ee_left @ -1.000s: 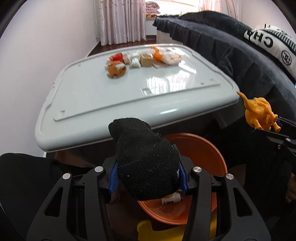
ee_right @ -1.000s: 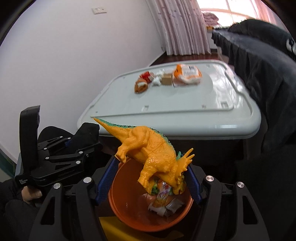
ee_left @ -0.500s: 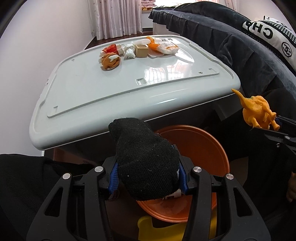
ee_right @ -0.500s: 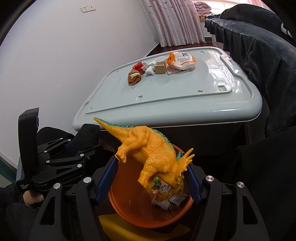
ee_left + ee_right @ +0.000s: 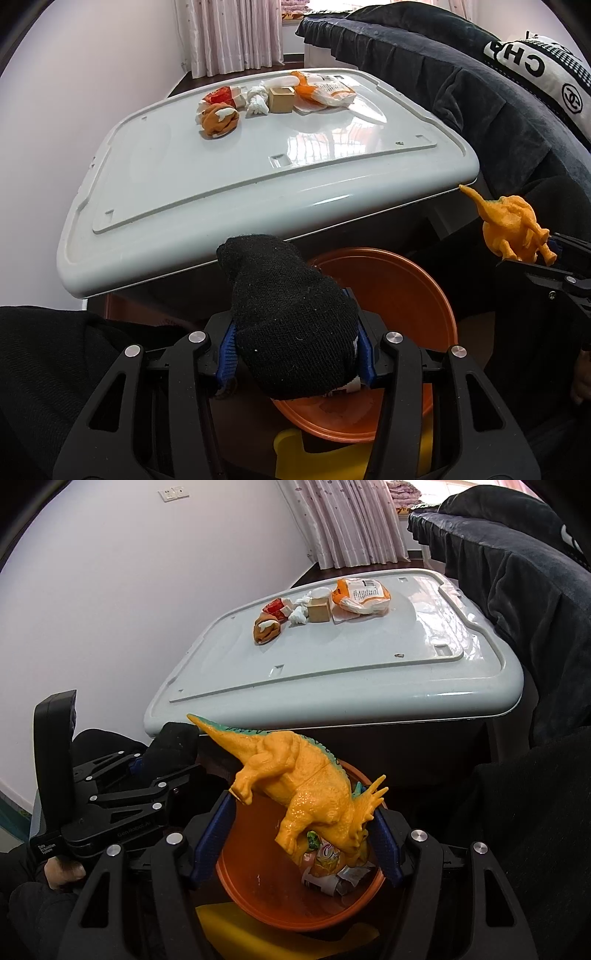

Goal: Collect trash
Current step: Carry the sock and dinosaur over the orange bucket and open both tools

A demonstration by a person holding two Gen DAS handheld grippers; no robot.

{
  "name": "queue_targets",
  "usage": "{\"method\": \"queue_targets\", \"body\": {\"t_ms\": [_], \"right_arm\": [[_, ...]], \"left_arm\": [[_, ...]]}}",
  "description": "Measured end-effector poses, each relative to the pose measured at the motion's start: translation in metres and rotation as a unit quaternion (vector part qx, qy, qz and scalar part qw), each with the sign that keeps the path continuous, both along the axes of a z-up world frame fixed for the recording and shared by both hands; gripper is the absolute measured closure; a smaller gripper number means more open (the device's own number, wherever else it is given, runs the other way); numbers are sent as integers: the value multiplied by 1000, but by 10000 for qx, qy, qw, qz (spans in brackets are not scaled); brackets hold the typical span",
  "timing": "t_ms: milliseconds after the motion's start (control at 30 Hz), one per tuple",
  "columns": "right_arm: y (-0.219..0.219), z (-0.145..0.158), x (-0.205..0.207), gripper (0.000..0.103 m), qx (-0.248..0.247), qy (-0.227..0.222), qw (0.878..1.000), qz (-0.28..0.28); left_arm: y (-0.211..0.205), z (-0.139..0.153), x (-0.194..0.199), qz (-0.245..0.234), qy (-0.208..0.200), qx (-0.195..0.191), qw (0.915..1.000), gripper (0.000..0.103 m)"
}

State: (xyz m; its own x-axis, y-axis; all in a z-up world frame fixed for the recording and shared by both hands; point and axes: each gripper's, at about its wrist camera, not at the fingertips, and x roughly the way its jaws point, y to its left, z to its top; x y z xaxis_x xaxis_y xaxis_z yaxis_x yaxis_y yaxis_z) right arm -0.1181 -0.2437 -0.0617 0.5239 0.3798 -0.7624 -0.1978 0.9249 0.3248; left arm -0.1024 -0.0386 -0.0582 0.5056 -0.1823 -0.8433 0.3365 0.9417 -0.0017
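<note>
My left gripper (image 5: pixel 295 354) is shut on a black sock (image 5: pixel 288 317) and holds it over the near rim of an orange bowl-shaped bin (image 5: pixel 399 280). My right gripper (image 5: pixel 295 838) is shut on an orange toy dinosaur (image 5: pixel 299 779), held above the same bin (image 5: pixel 266 878), which holds wrappers (image 5: pixel 328 864). The dinosaur also shows in the left wrist view (image 5: pixel 513 229). Trash sits at the far end of a grey lid (image 5: pixel 221 155): an orange crumpled wrapper (image 5: pixel 219 120), a white tissue (image 5: pixel 256 99), a small cardboard box (image 5: pixel 280 98), a red packet (image 5: pixel 218 96) and an orange bag (image 5: pixel 325 88).
A dark sofa (image 5: pixel 480 92) with a black-and-white pillow (image 5: pixel 535 66) runs along the right. A white wall (image 5: pixel 129 590) lies to the left. A yellow object (image 5: pixel 332 458) lies under the bin. The left gripper shows in the right wrist view (image 5: pixel 110 794).
Both cameras have risen and tilted, so the grey lid and its trash appear farther below and nearer. Both grippers keep the same hold on the sock and the dinosaur.
</note>
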Motion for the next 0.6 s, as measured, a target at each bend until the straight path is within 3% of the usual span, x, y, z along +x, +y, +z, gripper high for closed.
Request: {"method": "queue_targets", "body": {"t_ms": [67, 200, 600], "right_arm": [[1, -1, 0, 35, -25, 32, 10000, 17], [2, 0, -1, 23, -91, 8, 10000, 3], [-11, 8, 3, 22, -13, -106, 9997, -219]], "left_arm": [[-1, 0, 1, -15, 25, -11, 10000, 52], [-1, -4, 3, 29, 116, 55, 9999, 25], [10, -5, 9, 193, 268, -105, 9994, 24]]}}
